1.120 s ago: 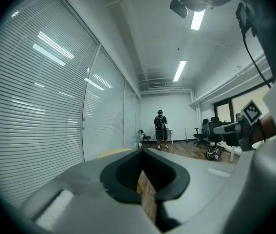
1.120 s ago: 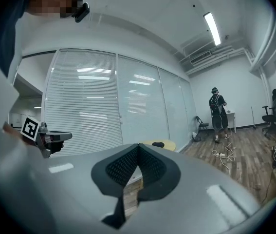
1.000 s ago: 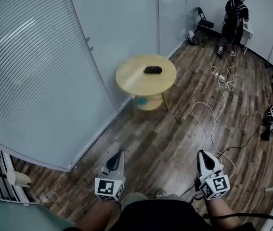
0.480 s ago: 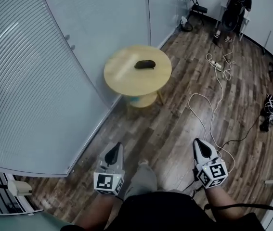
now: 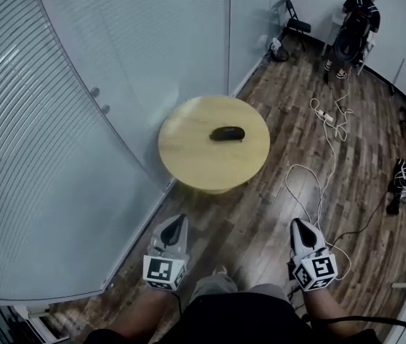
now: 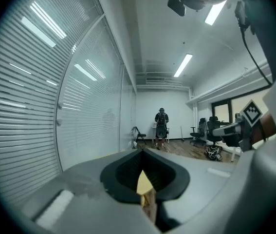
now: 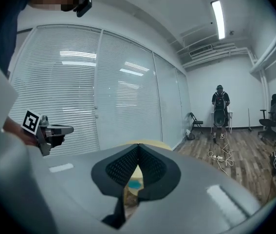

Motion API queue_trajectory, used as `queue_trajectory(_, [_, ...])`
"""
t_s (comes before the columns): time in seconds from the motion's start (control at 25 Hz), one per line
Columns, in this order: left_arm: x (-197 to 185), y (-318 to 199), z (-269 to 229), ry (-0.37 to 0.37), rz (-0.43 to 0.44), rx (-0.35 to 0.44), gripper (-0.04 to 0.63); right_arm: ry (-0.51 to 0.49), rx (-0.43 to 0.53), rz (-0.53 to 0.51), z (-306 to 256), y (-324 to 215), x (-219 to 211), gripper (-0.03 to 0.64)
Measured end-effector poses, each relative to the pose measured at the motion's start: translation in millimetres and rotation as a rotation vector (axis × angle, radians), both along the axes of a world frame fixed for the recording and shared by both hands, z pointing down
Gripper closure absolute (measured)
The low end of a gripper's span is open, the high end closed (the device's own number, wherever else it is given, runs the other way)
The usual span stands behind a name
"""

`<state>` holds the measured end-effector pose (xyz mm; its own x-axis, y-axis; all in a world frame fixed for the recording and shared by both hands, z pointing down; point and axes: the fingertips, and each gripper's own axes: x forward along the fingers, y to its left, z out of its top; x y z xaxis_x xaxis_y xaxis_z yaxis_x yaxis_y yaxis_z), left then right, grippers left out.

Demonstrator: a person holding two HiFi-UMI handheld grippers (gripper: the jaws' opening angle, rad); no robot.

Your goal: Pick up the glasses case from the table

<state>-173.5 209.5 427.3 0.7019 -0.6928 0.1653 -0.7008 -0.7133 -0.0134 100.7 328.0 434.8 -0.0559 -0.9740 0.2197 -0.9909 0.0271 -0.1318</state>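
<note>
— Where were our tools?
— We held the left gripper and right gripper low in front of us, both pressed together with nothing in them.
— And the glasses case?
— It lay on the round table, well ahead of us. A person stood far beyond it.

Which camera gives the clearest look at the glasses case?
The head view: the glasses case lies whole and unobstructed on the round table. Neither gripper view shows it; their own jaws block most of the table.
</note>
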Motion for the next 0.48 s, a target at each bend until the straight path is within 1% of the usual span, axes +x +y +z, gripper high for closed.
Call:
queue_trajectory(0.12, [10.6,-42.7,2.3,-0.003,0.021,0.007,0.592,-0.018,-0.022,-0.011,10.1,-35.6,-11.5,0.609])
queue_trajectory(0.28, [19.9,-64.9,9.9,-0.013,0.04,0.005,0.592,-0.029,-0.063,-0.034,19.1,-63.6,-12.9,0.609])
queue_trajectory(0.48, [28.6,-103.4,17.5,0.003,0.016,0.013,0.592,-0.027,-0.012,-0.039,10.9,-116.9,5.2,0.609])
